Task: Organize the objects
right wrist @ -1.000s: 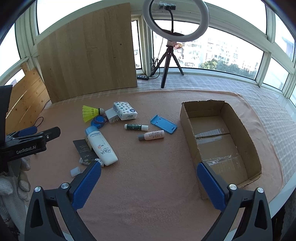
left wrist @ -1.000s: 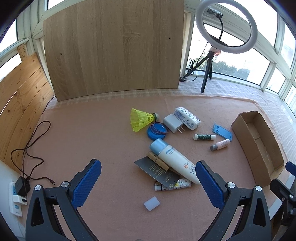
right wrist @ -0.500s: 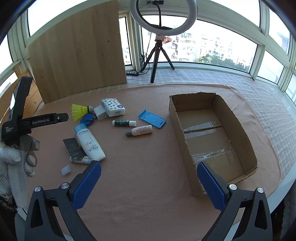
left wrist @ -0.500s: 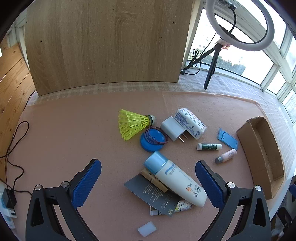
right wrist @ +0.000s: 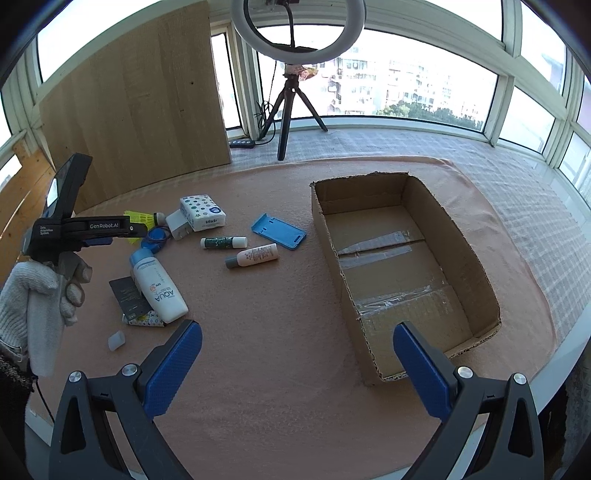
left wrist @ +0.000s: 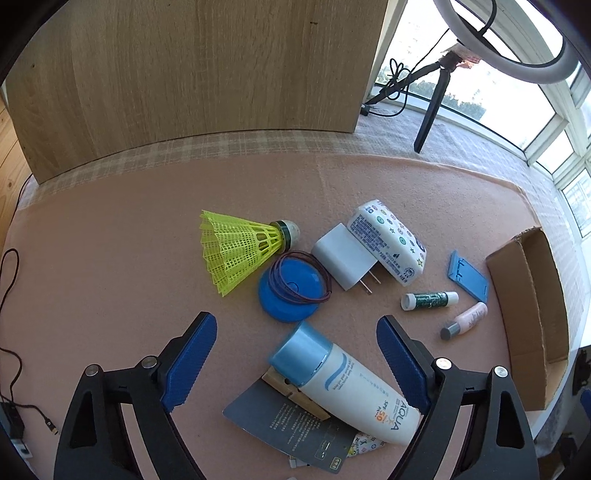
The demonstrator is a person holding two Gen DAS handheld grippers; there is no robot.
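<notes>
Sunny glassed-in balcony, ring light on a tripod at the top of the frame, and a pink felt mat covering the table. All the clutter sits in the left half of the right wrist view; the cardboard box takes the right half, and it's empty apart from tape strips on its floor.

The left gripper is over the pile, its jaws have just been closing in a bit but are still wide, with nothing pinched. The blue cap of the sunscreen bottle sits between the fingers in the lower middle of the left view, so I'd guess that's the target. The right gripper hangs spread wide over bare mat near the box, holding nothing.

What could go wrong: the bottle lies on top of a dark card and a wooden clothespin, with a small patterned tube under its base. Grab low and the card may come along or the tube gets flicked away. The bottle's round and smooth too, so a pinch near the cap could let it swivel. The blue lid with the hair tie is just beside the cap, easy to bump.
</notes>
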